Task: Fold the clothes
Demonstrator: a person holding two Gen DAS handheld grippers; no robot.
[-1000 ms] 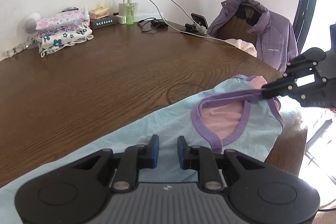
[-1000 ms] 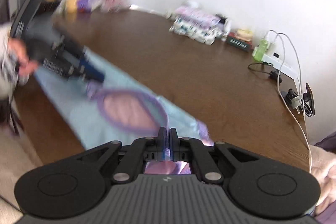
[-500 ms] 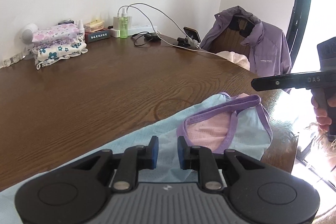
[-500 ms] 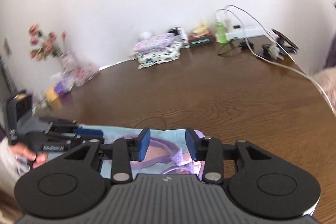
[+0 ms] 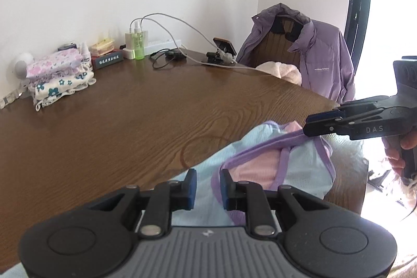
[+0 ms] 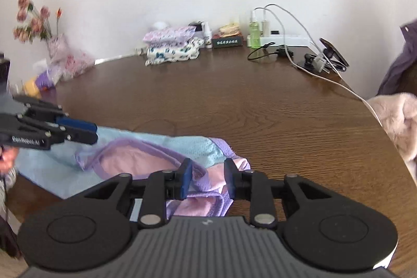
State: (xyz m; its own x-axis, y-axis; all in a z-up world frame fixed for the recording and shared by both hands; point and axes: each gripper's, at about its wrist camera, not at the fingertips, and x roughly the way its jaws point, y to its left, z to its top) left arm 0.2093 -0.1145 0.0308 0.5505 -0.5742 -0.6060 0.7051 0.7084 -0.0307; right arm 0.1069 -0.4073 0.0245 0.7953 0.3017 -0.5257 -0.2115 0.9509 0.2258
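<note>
A light blue tank top [image 5: 299,160] [image 6: 161,145] with purple trim and a pink inside lies flat at the near edge of the brown table [image 5: 130,127]. My left gripper [image 5: 207,186] [image 6: 91,132] hovers over its blue body, with a small gap between the pads and nothing pinched. My right gripper [image 6: 208,176] [image 5: 308,125] is at the purple shoulder strap [image 5: 265,145]. Its jaws are closing. The purple and pink fabric [image 6: 208,189] shows between its fingers, but the pads stand apart from it.
A stack of folded floral clothes [image 5: 57,74] sits by the far wall, with a power strip, a green bottle [image 5: 139,48], cables and a phone on a stand [image 5: 222,48]. A purple jacket [image 5: 323,61] hangs on a chair. Flowers [image 6: 34,17] stand at the far left.
The right gripper, shut on the purple strap a second ago, let it go, rolled level and came back to the strap with its jaws apart. The left gripper rose a little.
</note>
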